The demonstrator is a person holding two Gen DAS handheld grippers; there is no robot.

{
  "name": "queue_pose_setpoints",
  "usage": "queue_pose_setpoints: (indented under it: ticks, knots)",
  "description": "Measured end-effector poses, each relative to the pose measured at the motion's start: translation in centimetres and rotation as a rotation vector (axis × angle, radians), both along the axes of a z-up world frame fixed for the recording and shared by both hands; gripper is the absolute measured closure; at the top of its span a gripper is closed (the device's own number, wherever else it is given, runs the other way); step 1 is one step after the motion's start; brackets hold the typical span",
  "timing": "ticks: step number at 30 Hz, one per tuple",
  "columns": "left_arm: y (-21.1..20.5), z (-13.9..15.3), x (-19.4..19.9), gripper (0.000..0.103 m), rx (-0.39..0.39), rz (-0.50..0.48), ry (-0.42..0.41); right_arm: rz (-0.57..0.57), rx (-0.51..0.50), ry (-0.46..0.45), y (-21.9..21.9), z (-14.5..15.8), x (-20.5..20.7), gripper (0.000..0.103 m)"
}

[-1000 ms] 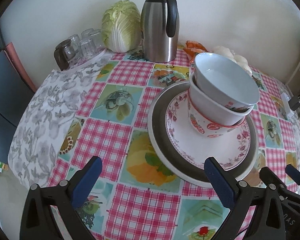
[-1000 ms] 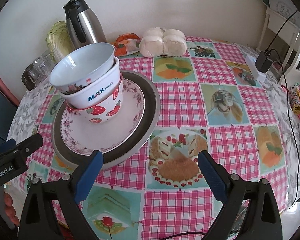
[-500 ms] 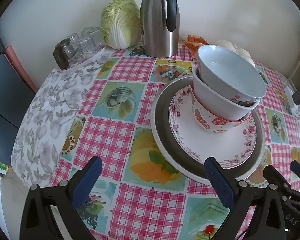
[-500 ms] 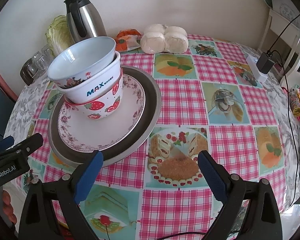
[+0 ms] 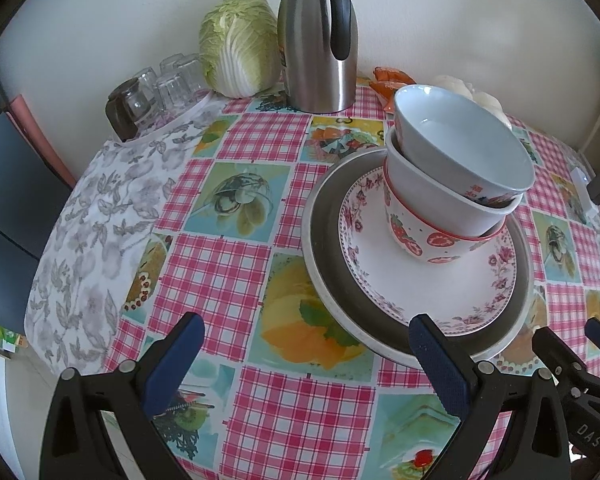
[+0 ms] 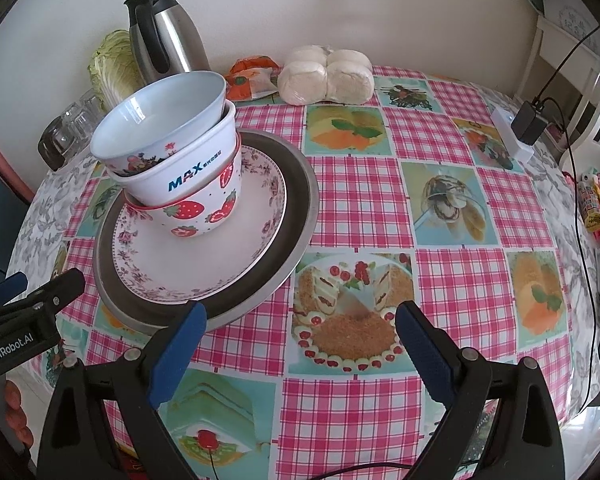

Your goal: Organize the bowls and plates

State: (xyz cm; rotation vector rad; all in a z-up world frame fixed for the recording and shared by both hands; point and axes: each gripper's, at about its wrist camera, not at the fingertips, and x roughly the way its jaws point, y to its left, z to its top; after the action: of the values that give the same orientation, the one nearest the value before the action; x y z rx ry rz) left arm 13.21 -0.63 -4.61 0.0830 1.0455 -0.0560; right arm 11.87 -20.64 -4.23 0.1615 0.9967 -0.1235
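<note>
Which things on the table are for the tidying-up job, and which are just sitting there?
For the job: top bowl, MAX bowl, strawberry bowl, floral plate, metal plate.

Just sitting there: thermos jug, cabbage, glasses, steamed buns, snack packet, charger.

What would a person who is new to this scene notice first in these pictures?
The eye goes first to the leaning stack of three bowls, nested on a floral plate that lies in a wide grey plate, left of the table's centre. Behind it, by the wall, stand a steel thermos jug and a napa cabbage. Both tools, left tool and right tool, are open and empty above the checked tablecloth.
</note>
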Motion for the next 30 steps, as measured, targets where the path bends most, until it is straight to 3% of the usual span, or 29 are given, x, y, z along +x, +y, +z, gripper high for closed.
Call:
queue_pose_setpoints:
  ticks: [30]
  knots:
    - [-0.08,0.05,-0.03,0.000,0.002,-0.001,0.001,-0.003,-0.002,0.013,-0.06,-0.35,-0.08,0.007]
